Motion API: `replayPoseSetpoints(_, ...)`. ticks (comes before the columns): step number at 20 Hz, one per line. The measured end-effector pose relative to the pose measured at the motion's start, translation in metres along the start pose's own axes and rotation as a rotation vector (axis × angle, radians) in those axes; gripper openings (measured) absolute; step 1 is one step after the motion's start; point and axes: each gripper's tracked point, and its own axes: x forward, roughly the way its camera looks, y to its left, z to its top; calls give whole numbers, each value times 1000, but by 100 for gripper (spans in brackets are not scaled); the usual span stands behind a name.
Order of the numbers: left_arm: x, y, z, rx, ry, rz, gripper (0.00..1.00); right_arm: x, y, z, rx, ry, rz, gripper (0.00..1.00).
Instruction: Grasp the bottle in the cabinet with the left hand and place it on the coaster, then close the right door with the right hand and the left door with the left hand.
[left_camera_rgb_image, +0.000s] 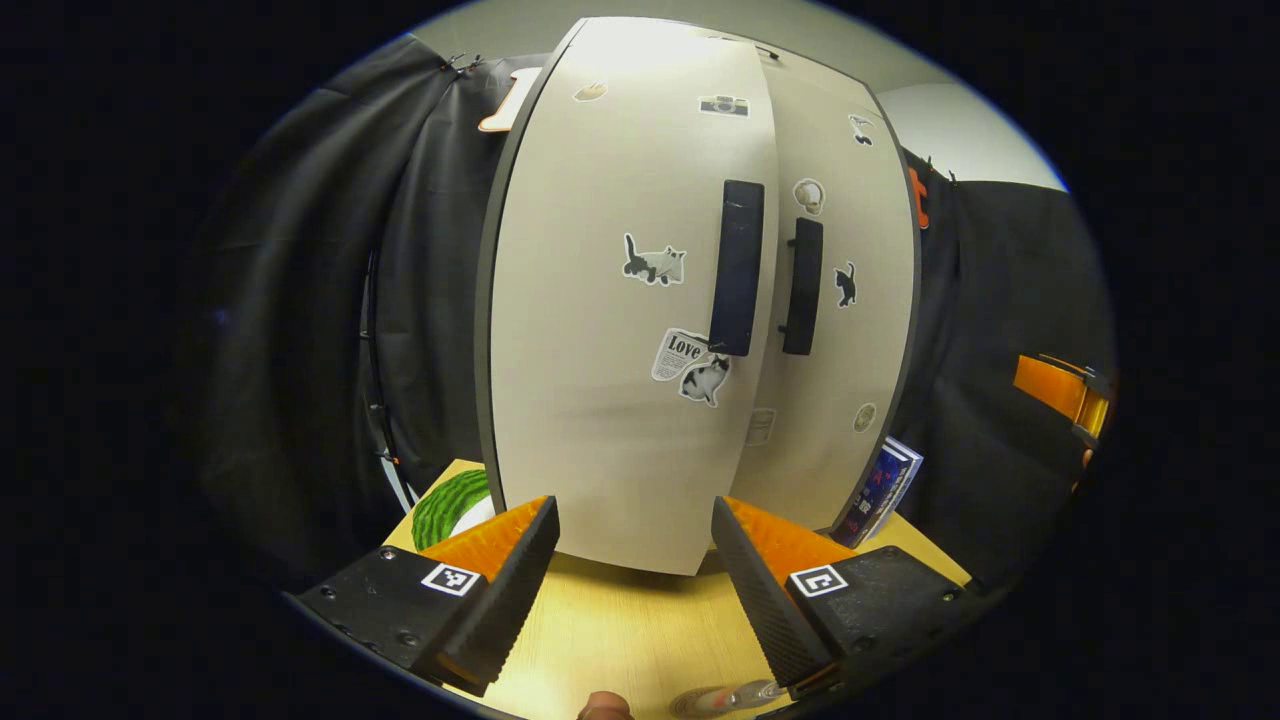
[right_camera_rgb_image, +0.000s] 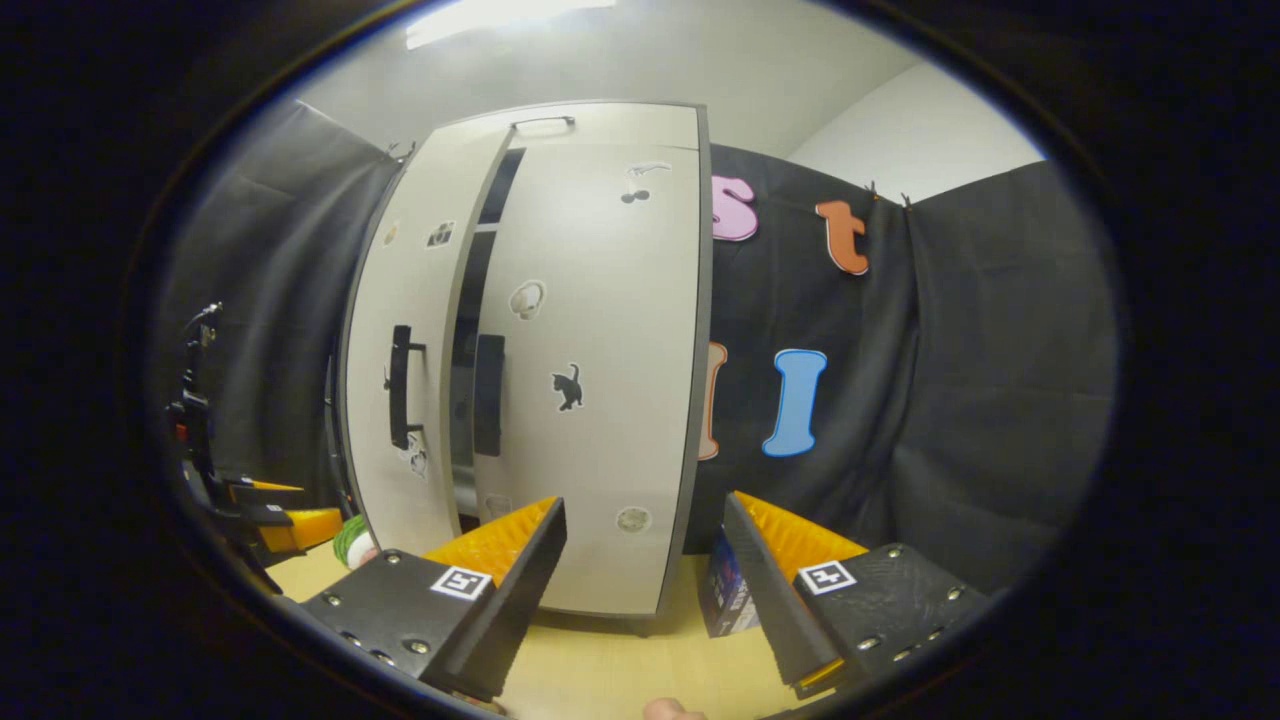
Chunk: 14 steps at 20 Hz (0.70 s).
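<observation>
Cabinet (left_camera_rgb_image: 640, 300): tall pale cupboard standing on the table, stickers scattered over both fronts; in the right gripper view (right_camera_rgb_image: 540, 360) it stands against the black booth wall.
Left door (left_camera_rgb_image: 620, 320): nearly closed, its free edge standing a little proud of the other door; a dark vertical handle (left_camera_rgb_image: 737, 268) near that edge.
Right door (left_camera_rgb_image: 840, 320): set slightly behind the left door's edge, with its own dark handle (left_camera_rgb_image: 802, 286); in the right gripper view a narrow dark gap (right_camera_rgb_image: 470, 350) runs between the two doors.
Table (left_camera_rgb_image: 620, 620): light wood, carrying the cabinet.
Left hand-held gripper (left_camera_rgb_image: 635, 560): fingers spread apart, empty, held low in front of the left door; whether they touch the door cannot be told. It shows at the left edge of the right gripper view (right_camera_rgb_image: 250, 510).
Right hand-held gripper (right_camera_rgb_image: 645, 560): released, nothing between its fingers, pointing at the bottom of the right door.
Blue box (left_camera_rgb_image: 880, 490): leaning beside the cabinet's right lower corner.
Green striped object (left_camera_rgb_image: 450, 505): on the table left of the cabinet.
Bottle (left_camera_rgb_image: 745, 693): a clear rounded piece at the bottom edge of the left gripper view, seemingly the bottle, on a round greyish coaster (left_camera_rgb_image: 700, 702); too cut off to be certain.
</observation>
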Motion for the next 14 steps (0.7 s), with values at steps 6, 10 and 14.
replayPoseSetpoints(6,-2,3,7,-16,-11,11,97,-3,6,-1,6,1,7,96)
replayPoseSetpoints(10,-5,9,16,-23,-27,41,97,-4,9,1,7,-4,15,96)
replayPoseSetpoints(14,-11,14,30,-33,-57,74,97,-4,11,1,17,-6,24,96)
